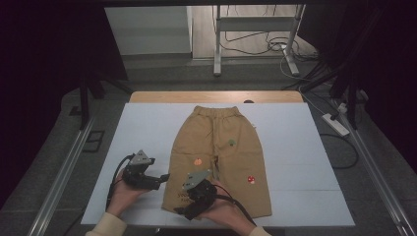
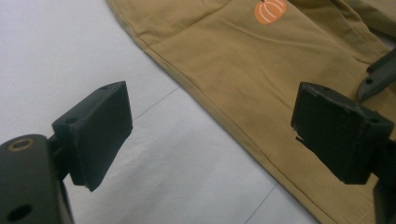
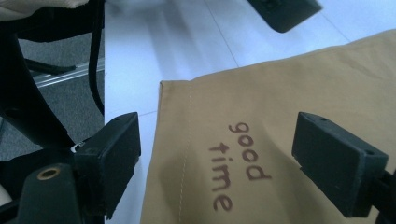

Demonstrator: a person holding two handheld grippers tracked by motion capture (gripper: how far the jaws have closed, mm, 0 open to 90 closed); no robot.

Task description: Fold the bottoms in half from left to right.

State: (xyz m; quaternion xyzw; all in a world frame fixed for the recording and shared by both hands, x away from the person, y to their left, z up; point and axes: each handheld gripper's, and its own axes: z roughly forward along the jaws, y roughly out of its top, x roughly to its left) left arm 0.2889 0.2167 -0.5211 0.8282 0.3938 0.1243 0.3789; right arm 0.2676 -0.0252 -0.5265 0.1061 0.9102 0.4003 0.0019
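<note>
Small tan cotton trousers (image 1: 220,157) flat on a white table cover (image 1: 142,128), waistband far, hems near, two hand-held grippers low at the near-left leg.

Left gripper (image 1: 160,179) just beside the outer seam, jaws wide apart and empty, a round orange pumpkin patch (image 2: 270,10) ahead. Right gripper (image 3: 217,156) over the near-left hem, jaws wide and empty, straddling brown "good time" lettering (image 3: 238,163). Probably the approach before a first fold: next, lowering onto the cloth edge, pinching hem and seam through both layers without snagging the cover.
</note>
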